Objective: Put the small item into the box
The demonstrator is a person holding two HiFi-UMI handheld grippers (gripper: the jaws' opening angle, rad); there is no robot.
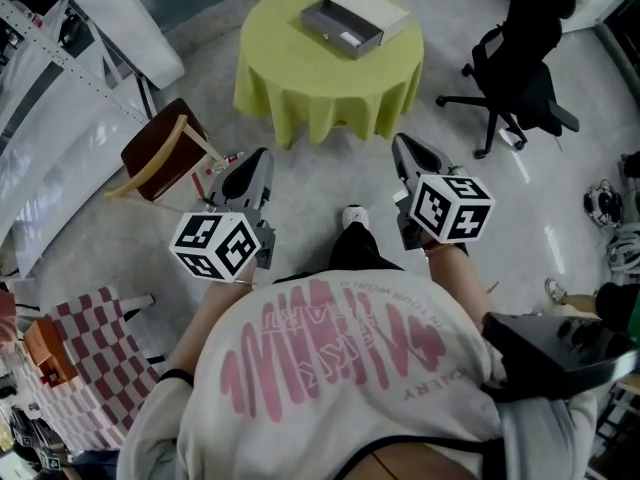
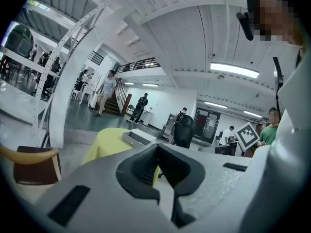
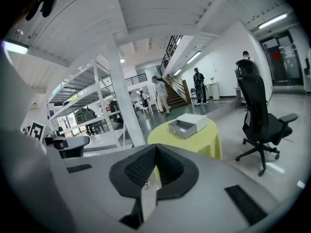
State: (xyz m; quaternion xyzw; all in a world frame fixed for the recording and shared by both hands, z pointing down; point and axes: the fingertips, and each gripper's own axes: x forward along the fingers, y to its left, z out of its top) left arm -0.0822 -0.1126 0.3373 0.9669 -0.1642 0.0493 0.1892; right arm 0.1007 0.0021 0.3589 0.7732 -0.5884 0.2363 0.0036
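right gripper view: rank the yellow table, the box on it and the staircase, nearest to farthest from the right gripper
1. yellow table, straight ahead of the right gripper.
2. box, on that table's top, toward its far side.
3. staircase, far behind, by the back wall.

Open industrial hall — white steel racking (image 3: 85,89), mezzanine staircase (image 3: 177,98), polished floor (image 1: 300,183), office chair (image 1: 520,78)
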